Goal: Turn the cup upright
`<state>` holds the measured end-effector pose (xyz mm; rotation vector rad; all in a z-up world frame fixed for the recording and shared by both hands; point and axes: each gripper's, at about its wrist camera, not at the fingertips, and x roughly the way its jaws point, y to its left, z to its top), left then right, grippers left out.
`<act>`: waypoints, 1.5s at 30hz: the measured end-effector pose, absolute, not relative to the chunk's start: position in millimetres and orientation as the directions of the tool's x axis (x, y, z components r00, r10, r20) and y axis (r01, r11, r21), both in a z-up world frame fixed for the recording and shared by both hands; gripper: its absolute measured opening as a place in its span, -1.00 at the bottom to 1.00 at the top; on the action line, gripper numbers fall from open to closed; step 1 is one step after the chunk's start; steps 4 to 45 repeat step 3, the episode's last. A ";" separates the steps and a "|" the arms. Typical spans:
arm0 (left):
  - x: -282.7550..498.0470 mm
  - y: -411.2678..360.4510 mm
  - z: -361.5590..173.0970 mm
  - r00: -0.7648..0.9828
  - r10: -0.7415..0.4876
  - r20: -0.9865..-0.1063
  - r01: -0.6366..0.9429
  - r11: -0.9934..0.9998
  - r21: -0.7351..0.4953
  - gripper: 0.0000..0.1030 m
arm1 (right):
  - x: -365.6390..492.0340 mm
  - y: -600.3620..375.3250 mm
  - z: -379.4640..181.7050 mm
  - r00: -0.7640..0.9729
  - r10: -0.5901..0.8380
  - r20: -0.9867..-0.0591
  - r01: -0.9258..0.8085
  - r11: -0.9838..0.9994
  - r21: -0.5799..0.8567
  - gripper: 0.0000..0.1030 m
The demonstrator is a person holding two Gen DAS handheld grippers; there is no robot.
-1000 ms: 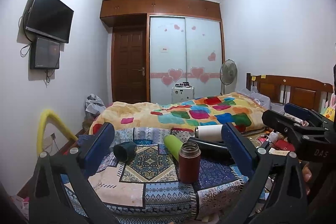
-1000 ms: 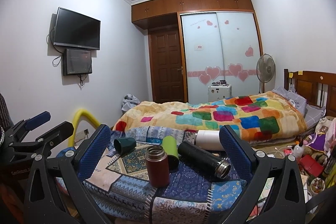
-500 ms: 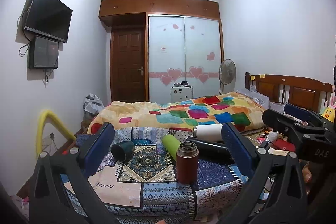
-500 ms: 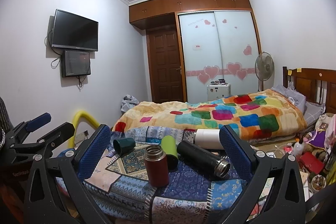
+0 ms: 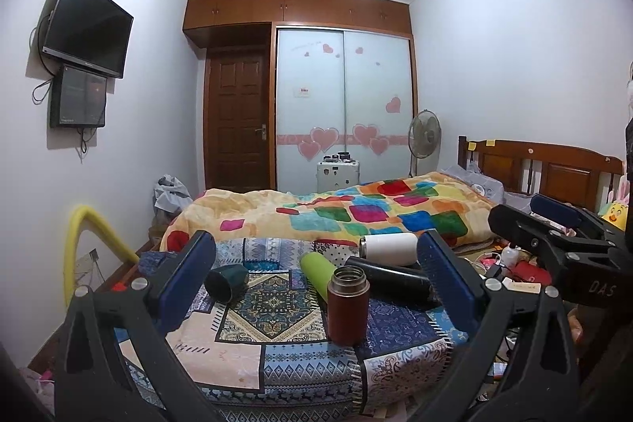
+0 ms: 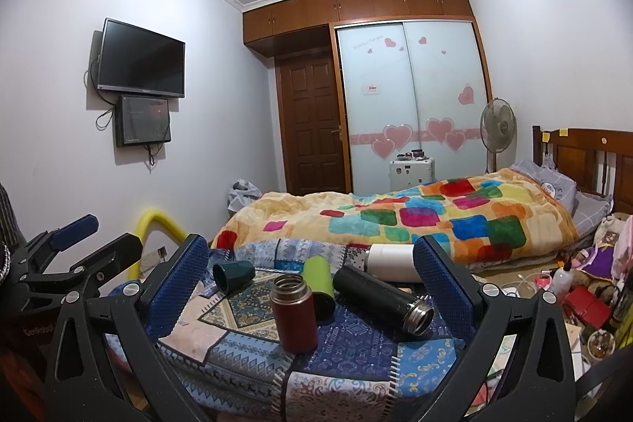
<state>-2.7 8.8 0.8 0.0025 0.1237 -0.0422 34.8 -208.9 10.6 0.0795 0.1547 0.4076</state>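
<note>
A patterned cloth covers a small table (image 5: 245,354) (image 6: 356,354). A dark red flask (image 5: 347,305) (image 6: 294,313) stands upright on it. A dark green cup (image 5: 226,281) (image 6: 233,275) lies on its side at the left. A lime green cup (image 5: 316,271) (image 6: 319,281), a black flask (image 5: 389,281) (image 6: 381,299) and a white flask (image 5: 389,246) (image 6: 393,262) also lie on their sides. My left gripper (image 5: 316,283) is open and empty, short of the table. My right gripper (image 6: 312,283) is open and empty too, and shows at the right of the left wrist view (image 5: 554,224).
A bed with a colourful blanket (image 5: 356,212) stands behind the table. A yellow foam-covered bar (image 5: 91,232) is at the left. Clutter lies on the floor at the right (image 6: 573,295). A fan (image 6: 496,129), a wardrobe and a door are at the back.
Both grippers have drifted slightly and the views shift a little. The objects on the table have not moved. Both grippers stay open.
</note>
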 end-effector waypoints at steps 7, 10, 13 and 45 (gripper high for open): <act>-1.7 8.6 -0.5 0.991 -0.042 -0.129 0.042 0.999 -0.001 1.00 | 35.2 -208.8 10.6 0.905 0.403 -0.138 -0.390 0.914 0.109 1.00; -1.7 8.6 -0.5 0.991 -0.042 -0.129 0.042 0.999 -0.001 1.00 | 35.2 -208.8 10.6 0.905 0.403 -0.138 -0.390 0.914 0.109 1.00; -1.7 8.6 -0.5 0.991 -0.042 -0.129 0.042 0.999 -0.001 1.00 | 35.2 -208.8 10.6 0.905 0.403 -0.138 -0.390 0.914 0.109 1.00; -1.7 8.6 -0.5 0.991 -0.042 -0.129 0.042 0.999 -0.001 1.00 | 35.2 -208.8 10.6 0.905 0.403 -0.138 -0.390 0.914 0.109 1.00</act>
